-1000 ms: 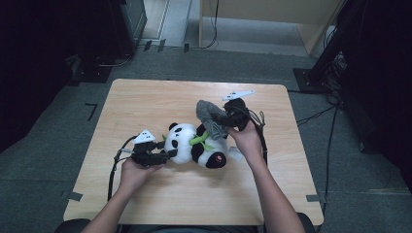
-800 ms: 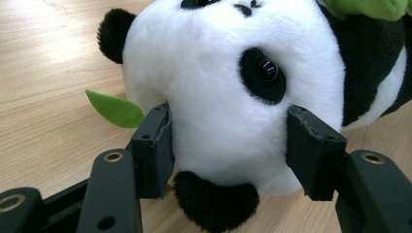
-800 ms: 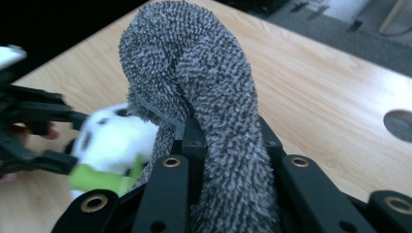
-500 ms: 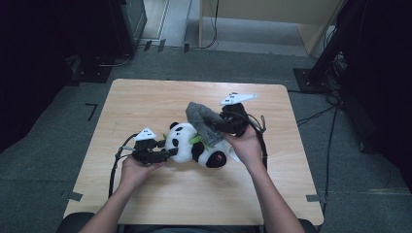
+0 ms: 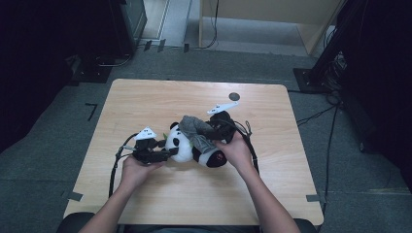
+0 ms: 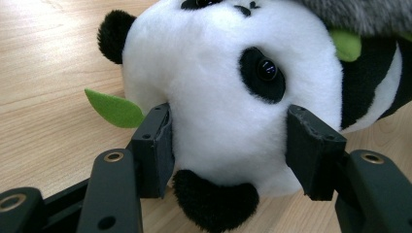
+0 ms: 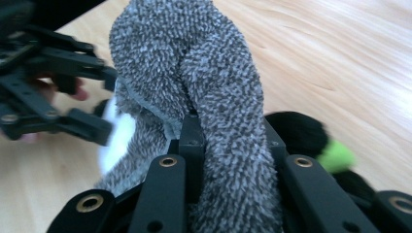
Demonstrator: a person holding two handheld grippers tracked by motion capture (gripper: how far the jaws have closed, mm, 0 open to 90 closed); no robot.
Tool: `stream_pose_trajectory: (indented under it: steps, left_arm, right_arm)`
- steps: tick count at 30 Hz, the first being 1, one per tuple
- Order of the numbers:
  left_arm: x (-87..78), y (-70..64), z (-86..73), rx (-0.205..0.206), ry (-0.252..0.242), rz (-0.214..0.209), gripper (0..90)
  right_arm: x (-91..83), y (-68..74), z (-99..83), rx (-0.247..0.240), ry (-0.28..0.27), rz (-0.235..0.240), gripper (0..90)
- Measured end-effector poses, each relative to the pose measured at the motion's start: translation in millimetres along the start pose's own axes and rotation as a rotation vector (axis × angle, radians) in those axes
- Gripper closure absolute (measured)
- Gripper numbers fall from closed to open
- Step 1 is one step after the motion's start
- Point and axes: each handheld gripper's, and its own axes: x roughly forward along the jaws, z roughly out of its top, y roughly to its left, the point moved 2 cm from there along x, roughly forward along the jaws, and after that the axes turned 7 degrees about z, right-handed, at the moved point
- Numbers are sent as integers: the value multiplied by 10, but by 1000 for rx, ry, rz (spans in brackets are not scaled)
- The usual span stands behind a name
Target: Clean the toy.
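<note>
- High view: a panda [image 5: 187,148] lies on its side near the middle of the table [image 5: 145,102], its head toward the person's left.
- A grey cloth [image 5: 197,130] is draped over the panda's body, running from the upper side down toward the feet.
- The left gripper [image 5: 167,154], held in the left hand [image 5: 138,167], reaches in from the left and meets the panda's head; its jaws look pressed to the head, though they are small at this range.
- The right gripper [image 5: 214,132], held in the right hand [image 5: 238,150], sits at the panda's far side, right at the cloth.
- A small dark round mark [image 5: 234,96] shows on the table beyond the toy, well apart from it.
- Cables trail from both grippers back toward the table's near edge.

- Left gripper view: the left gripper [image 6: 228,145] has its jaws set on either side of the panda's [image 6: 228,92] white head, both pads pressing into the plush, so it is gripping the head.
- A green leaf [image 6: 114,109] sticks out just beside one jaw, and a black ear lies between the jaws at the bottom.
- The cloth [image 6: 359,14] shows at the top corner, over the body.

- Right gripper view: the right gripper [image 7: 228,145] has its jaws drawn together on a fold of the cloth [image 7: 194,63], which bulges up between and above them.
- Beyond the cloth, the left gripper [image 7: 92,104] is seen at the panda's [image 7: 119,131] white head, somewhat blurred.
</note>
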Motion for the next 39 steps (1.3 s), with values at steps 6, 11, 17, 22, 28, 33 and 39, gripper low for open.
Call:
stream_pose_trajectory:
  steps: [6, 11, 17, 22, 28, 33, 39]
  left_arm:
    - [2, 2, 2, 0, -3, -1, 411]
    - [-2, 5, -2, 4, 1, 0, 410]
    - [-2, 1, -13, 9, 1, 4, 409]
    - [-4, -3, -15, 7, 0, 5, 409]
    - [-6, -10, -20, 21, 4, 10, 408]
    - [-6, -19, -24, 31, 7, 10, 408]
    - [-4, -21, -24, 30, 4, 8, 408]
  right_arm:
    - [-86, -131, -17, 12, -12, -53, 721]
    - [-250, -234, -23, 32, -37, -126, 729]
    - [-548, -274, -18, 68, -107, -120, 733]
    - [-658, -94, -90, 35, -102, -102, 732]
    - [-518, -37, -284, 30, -32, -71, 722]
    - [-468, -121, -411, 72, -27, -40, 709]
    - [-509, -162, -542, 60, -20, -66, 713]
